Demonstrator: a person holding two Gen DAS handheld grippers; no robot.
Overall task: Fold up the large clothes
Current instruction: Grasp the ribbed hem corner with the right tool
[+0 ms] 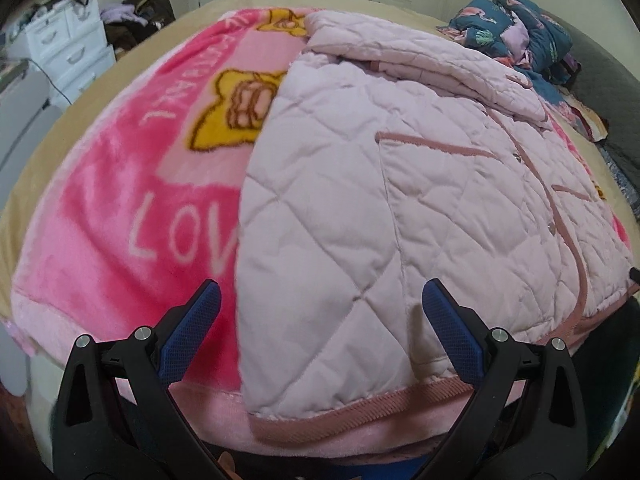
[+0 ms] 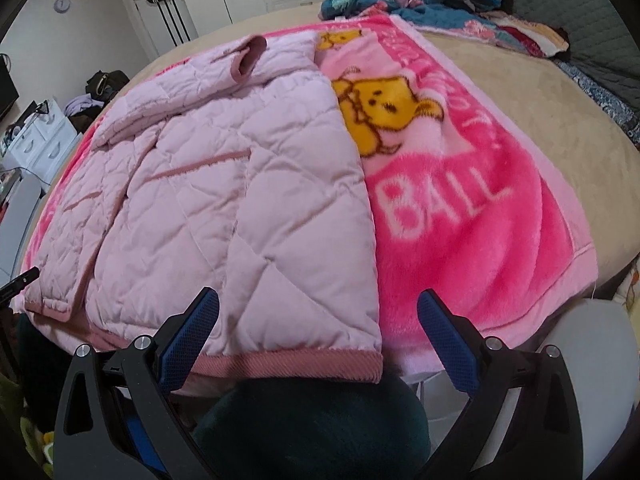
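A: Quilted pink jacket [image 1: 400, 184] — flat on the pink fleece blanket [image 1: 120, 216], front up, sleeves folded in across the chest. Long axis hem to collar, 6 to 12 o'clock in both wrist views.

B: Noted. Ribbed hem [image 2: 288, 366] nearest, right at the bed edge, directly under the tools. Collar far off at 12.

A: From the left gripper [image 1: 320, 312]: jacket dead ahead and spilling to 3 o'clock; jacket's left side edge running up from about 6 to 11. Blanket alone at 9.

B: From the right gripper [image 2: 318, 312]: mirror case. Jacket ahead and out to 9 o'clock, right side edge climbing toward 12, hem corner just inside the jaw gap. Bare blanket at 3.

A: Jaw state?

B: Both spread wide, blue pads well apart, nothing between them. Hovering above the hem, apparently not touching cloth.

A: So, one tool per hem corner. Neither clearly nearer; each roughly over its own side.

B: Likely next: pinch the hem at both corners, carry toward 12 for a bottom-to-top fold. Judgement only.

A: Risk: padded cloth thick, grip possibly catching the blanket edge beneath as well.

B: Beyond the jacket: tan bedcover, heap of dark floral bedding [image 1: 516, 24] at 1 o'clock, left view.
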